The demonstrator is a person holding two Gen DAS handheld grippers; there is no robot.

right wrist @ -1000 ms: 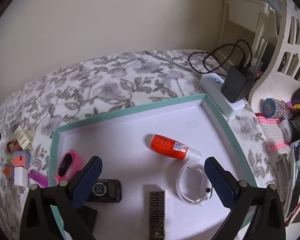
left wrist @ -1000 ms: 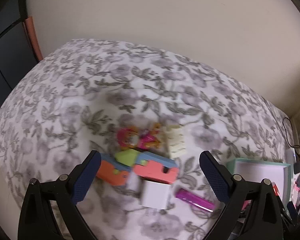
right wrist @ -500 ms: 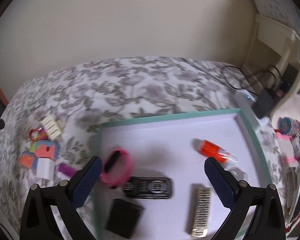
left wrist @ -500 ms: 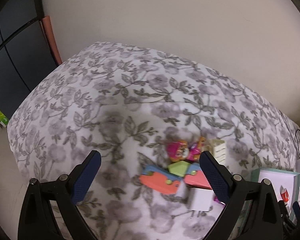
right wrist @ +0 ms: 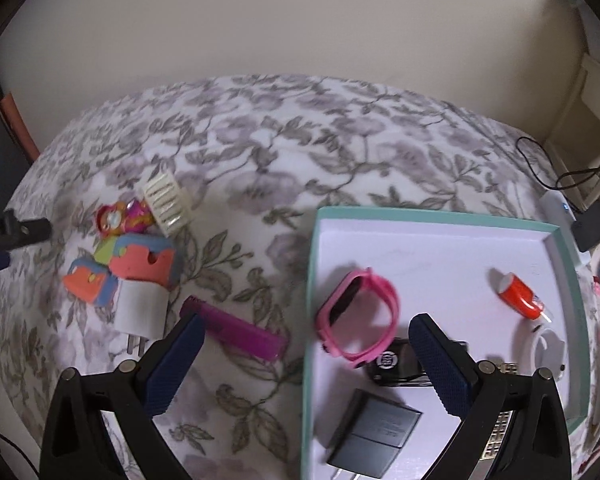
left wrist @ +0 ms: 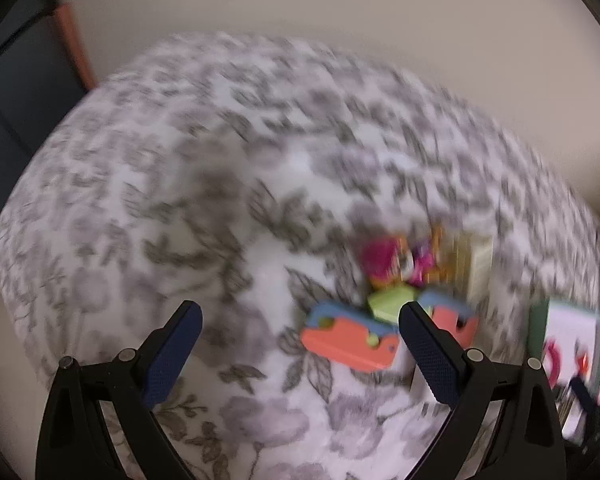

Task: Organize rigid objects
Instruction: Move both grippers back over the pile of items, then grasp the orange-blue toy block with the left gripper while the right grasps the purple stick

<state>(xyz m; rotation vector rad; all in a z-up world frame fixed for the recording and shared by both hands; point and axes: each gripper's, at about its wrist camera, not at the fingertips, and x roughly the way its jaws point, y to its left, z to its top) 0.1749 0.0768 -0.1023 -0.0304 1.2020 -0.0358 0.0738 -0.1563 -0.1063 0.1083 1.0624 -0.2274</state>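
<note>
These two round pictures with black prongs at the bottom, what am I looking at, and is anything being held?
No robot here: a person carries a two-finger gripper in each hand, and each has a wide-angle camera looking along its fingers. The black prongs with blue pads are those fingers.

The blurry picture is from the left gripper. The sharper one is from the right gripper. Both are open and hold nothing.

Below lies a flowered cloth. On it sit toy blocks, a white plug, a purple comb and a cream clip. To the right a tray holds a pink watch, a red tube and a dark charger.
</note>
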